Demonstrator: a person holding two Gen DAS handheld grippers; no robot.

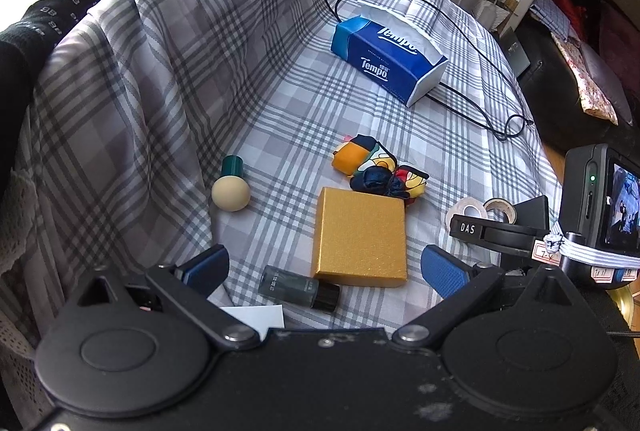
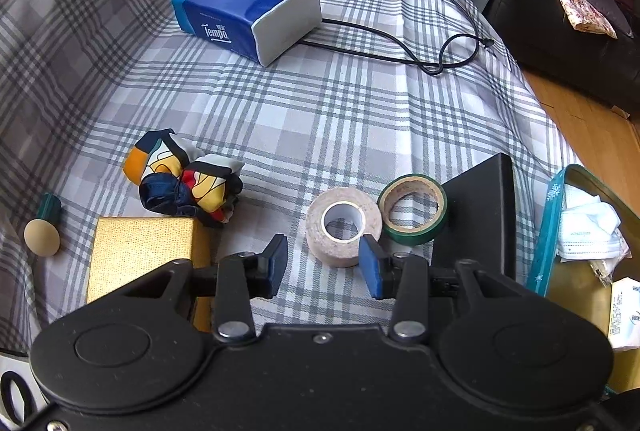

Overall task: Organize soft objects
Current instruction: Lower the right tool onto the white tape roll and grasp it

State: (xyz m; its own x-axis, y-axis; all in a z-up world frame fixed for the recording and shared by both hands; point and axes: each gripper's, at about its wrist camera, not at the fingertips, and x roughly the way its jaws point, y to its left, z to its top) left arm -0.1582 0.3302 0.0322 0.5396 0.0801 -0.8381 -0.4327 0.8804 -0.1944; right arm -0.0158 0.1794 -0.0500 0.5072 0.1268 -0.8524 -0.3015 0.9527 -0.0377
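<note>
A crumpled multicoloured cloth (image 1: 378, 171) (image 2: 184, 177) lies on the plaid bedsheet (image 2: 340, 111), just behind a gold box (image 1: 360, 241) (image 2: 144, 251). A blue Tempo tissue pack (image 1: 386, 51) (image 2: 244, 17) sits farther back. My left gripper (image 1: 326, 267) is open wide above the sheet, with the gold box and a small dark bottle (image 1: 300, 287) in the gap below it, untouched. My right gripper (image 2: 324, 259) stands open with a narrower gap and holds nothing. A beige tape roll (image 2: 344, 225) lies just past its tips.
A green tape roll (image 2: 414, 209) and a black box (image 2: 480, 215) lie right of the beige roll. A teal-rimmed tin (image 2: 546, 227) holding white masks stands at the far right. A beige ball-headed tool (image 1: 231, 187) lies left. A black cable (image 2: 400, 43) loops behind the tissues.
</note>
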